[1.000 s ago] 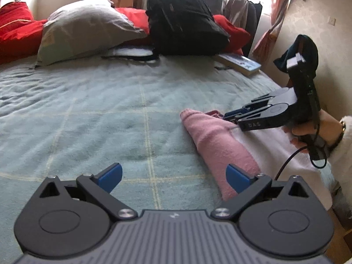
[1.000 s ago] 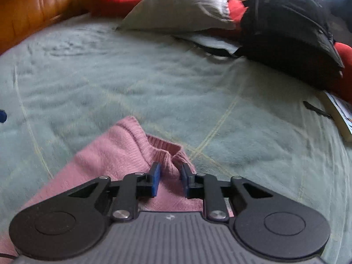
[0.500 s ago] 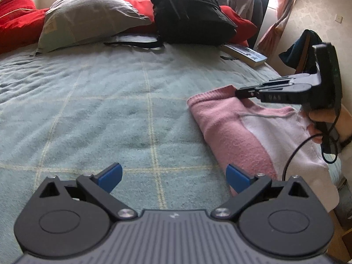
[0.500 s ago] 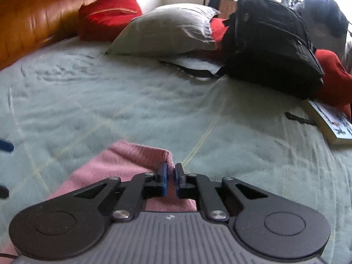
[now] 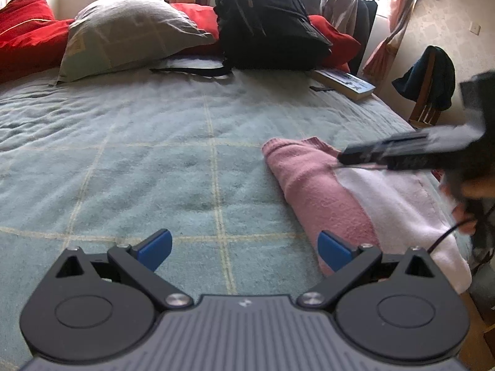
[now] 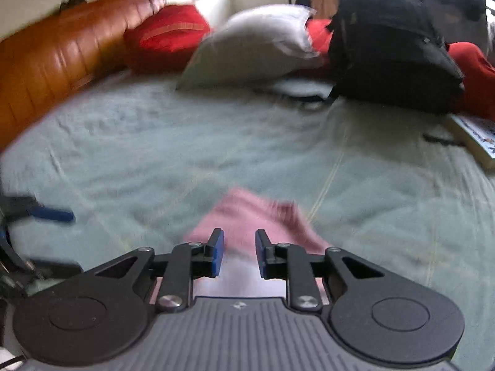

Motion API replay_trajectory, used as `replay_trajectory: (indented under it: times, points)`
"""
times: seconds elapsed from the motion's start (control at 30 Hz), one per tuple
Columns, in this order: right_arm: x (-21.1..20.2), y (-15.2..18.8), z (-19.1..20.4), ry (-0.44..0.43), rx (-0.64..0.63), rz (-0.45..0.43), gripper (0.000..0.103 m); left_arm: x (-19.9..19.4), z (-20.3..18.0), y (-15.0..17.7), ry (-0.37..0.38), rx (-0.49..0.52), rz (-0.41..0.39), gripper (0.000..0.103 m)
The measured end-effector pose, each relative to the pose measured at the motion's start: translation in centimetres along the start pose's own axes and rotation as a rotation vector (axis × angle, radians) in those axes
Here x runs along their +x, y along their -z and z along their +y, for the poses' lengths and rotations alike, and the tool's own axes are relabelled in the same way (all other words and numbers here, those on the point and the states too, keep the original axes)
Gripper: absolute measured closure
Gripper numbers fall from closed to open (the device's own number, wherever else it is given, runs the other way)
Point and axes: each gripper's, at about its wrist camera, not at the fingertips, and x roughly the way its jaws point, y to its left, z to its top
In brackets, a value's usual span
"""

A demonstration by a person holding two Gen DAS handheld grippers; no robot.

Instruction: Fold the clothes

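A fuzzy pink-and-white knit sweater (image 5: 334, 198) lies folded into a long soft bundle on the bed (image 5: 139, 160), near its right edge, on a napped pale-green blanket crossed by thin cream lines. The right gripper (image 6: 236, 252) hangs just above the sweater's pink end, tilted downward; its 2 blue pads have just been parting and now stand a little apart, with nothing pinched between them as far as the blur lets me judge. The left gripper (image 5: 244, 249) hovers low over bare blanket beside the sweater's near end, its blue fingers (image 5: 154, 249) spread wide and empty. Behind sit a plump grey pillow (image 5: 130, 34), red cushions (image 5: 27, 34), a black backpack (image 5: 266, 27) and a book (image 5: 343, 83).
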Motion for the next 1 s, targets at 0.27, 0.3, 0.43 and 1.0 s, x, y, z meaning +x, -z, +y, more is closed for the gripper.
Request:
replay_trajectory:
  times: [0.27, 0.3, 0.43, 1.0]
  points:
    - [-1.4, 0.8, -1.8, 0.042, 0.126, -0.03, 0.061, -1.0, -0.4, 0.4, 0.026, 0.003, 0.007, 0.003]
    - [-2.3, 1.1, -1.8, 0.019, 0.135, -0.038, 0.059, -1.1, -0.5, 0.4, 0.031, 0.0, 0.006, 0.003]
    - [-5.2, 3.3, -2.0, -0.082, 0.212, -0.037, 0.029, -1.0, -0.9, 0.2, 0.084, -0.018, 0.004, 0.003]
    - [-8.9, 14.5, -15.1, -0.257, 0.838, 0.037, 0.0, 6.4, -0.1, -0.5, 0.404, -0.344, 0.247, 0.003]
